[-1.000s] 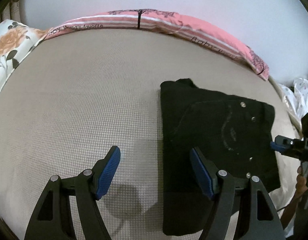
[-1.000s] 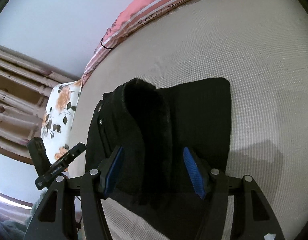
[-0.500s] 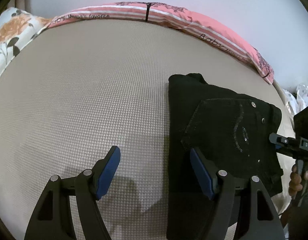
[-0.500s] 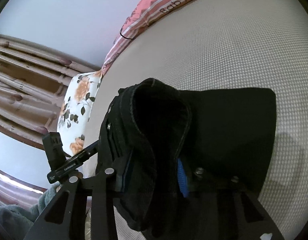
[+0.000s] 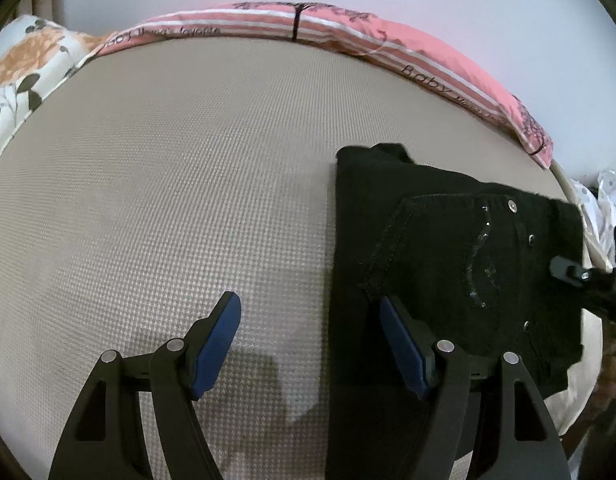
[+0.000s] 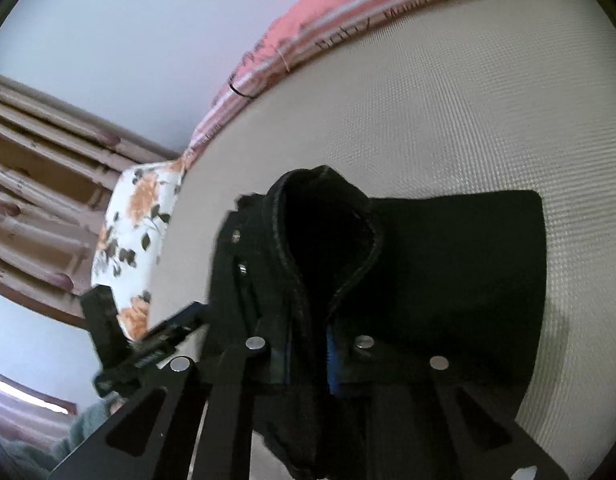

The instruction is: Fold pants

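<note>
left wrist view: the left gripper [image 5: 310,340] fills the bottom of the frame with its jaws spread wide and nothing between them but the beige mattress [image 5: 168,200]. its left blue pad sits over bare mattress at lower centre; its right blue pad overlaps the left edge of the black pants [image 5: 448,248] in the picture, though whether it touches the cloth cannot be told. the pants lie folded flat in the right half of the frame, a pocket with metal rivets facing up, their long left edge running straight down to the bottom of the frame. a pink striped pillow [image 5: 348,32] curves along the top, and a floral pillow [image 5: 20,60] sits at the upper left. part of the right gripper [image 5: 588,280] pokes in at the right edge, beside the pants.

right wrist view: the right gripper [image 6: 308,356] at bottom centre is closed tight on a raised fold of the pants [image 6: 448,280], blue pads just visible on either side of the pinched cloth. the bunched cloth stands up from the jaws toward frame centre, while the rest spreads flat to the right on the mattress [image 6: 468,100]. the floral pillow [image 6: 136,232] is at the left, the pink pillow [image 6: 348,12] along the top, and the left gripper [image 6: 148,344] shows at the lower left.
</note>
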Available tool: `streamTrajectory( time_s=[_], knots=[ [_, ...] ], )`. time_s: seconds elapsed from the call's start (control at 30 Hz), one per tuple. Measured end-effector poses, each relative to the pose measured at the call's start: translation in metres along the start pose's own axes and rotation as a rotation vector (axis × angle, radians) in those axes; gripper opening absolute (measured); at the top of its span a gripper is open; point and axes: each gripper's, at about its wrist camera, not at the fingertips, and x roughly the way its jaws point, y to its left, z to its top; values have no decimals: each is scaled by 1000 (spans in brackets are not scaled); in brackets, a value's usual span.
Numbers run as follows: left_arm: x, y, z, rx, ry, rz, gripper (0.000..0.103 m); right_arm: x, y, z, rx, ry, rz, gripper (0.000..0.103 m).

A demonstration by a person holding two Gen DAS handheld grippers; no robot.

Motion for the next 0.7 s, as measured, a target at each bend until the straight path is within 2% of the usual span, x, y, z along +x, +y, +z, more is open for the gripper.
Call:
streamTrajectory(
  time_s=[0.17, 0.27, 0.4, 0.57, 0.67, 0.7],
  knots=[
    [-11, -19, 9, 28, -32, -31, 72, -26, 13, -2, 30, -50, 15, 11],
    [-14, -38, 13, 72, -51, -45, 72, -43, 11, -2, 38, -91, -5, 11],
    [-11, -63, 14, 153, -51, -56, 72, -59, -7, -4, 72, -128, -50, 11],
    [4, -79, 6, 232, -9, -35, 72, -54, -51, -11, 147, -119, -120, 11],
    [18, -80, -2, 266, 26, -14, 73, -43, -71, -15, 165, -95, -129, 21],
    [21, -81, -3, 286, 23, -9, 76, -43, -72, -15, 167, -90, -142, 31]
  ],
)
